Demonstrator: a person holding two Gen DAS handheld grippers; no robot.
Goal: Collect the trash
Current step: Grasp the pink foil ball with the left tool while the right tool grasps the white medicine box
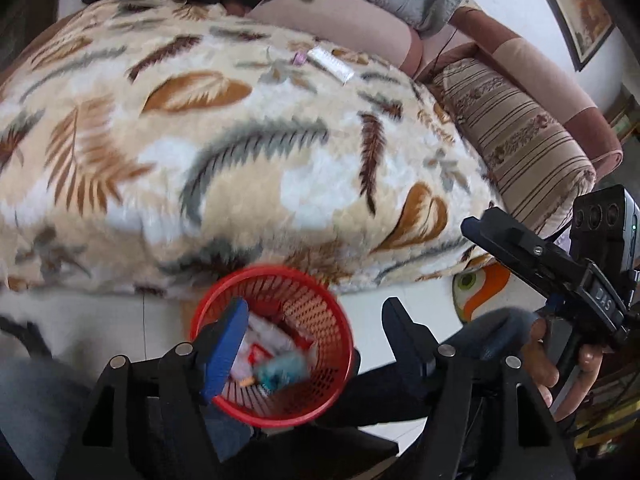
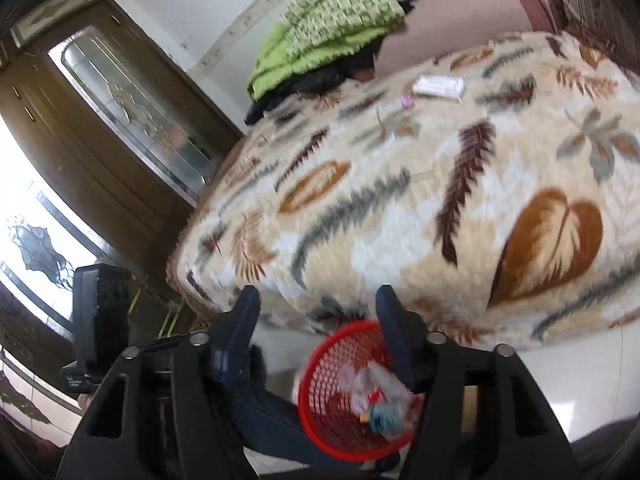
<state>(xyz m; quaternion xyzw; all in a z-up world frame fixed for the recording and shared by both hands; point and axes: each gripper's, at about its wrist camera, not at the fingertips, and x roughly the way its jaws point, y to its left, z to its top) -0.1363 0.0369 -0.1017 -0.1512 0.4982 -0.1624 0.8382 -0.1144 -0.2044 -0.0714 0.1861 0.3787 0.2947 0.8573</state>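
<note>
On the far blanket lies a white wrapper: light, crinkly, best pinched across its width. Both the left gripper and right gripper gape empty above the red basket.

- Basket: bright red mesh.
- Trash in it: white, red, and one teal-blue scrap.
- Blanket: cream with brown, orange and grey leaves and feathers.
- Far wrapper: white.
- Far cloth: lime green, checked.
- Right cushion: beige with brown stripes.
- Gripper pad: blue.
</note>
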